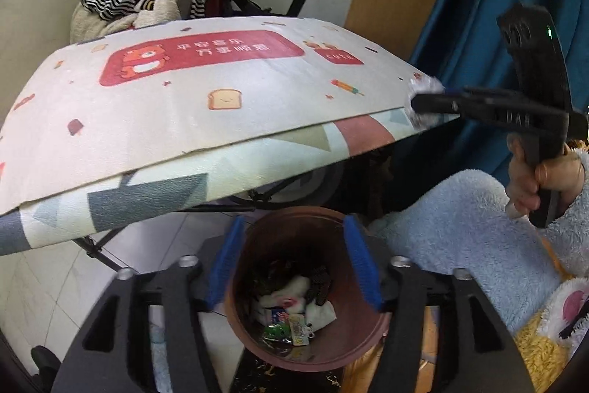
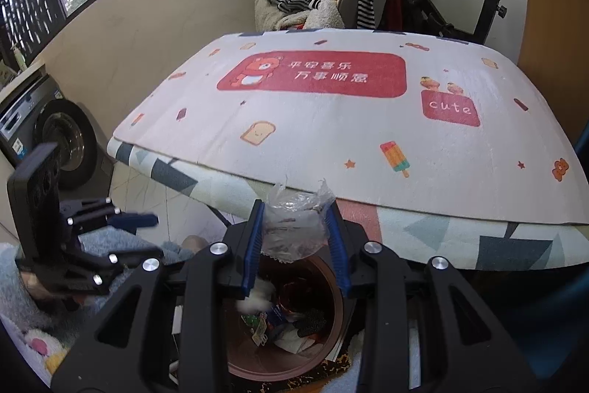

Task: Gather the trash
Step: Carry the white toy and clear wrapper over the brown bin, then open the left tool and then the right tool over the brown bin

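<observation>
Where wrappers (image 2: 274, 323) lie, brown bin (image 2: 331, 352).

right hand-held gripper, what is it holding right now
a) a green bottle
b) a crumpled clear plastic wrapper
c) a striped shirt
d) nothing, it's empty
b: in the right wrist view the right hand-held gripper has its blue pads pressed on a crumpled clear plastic wrapper, just above the round brown trash bin that already has litter inside.
</observation>
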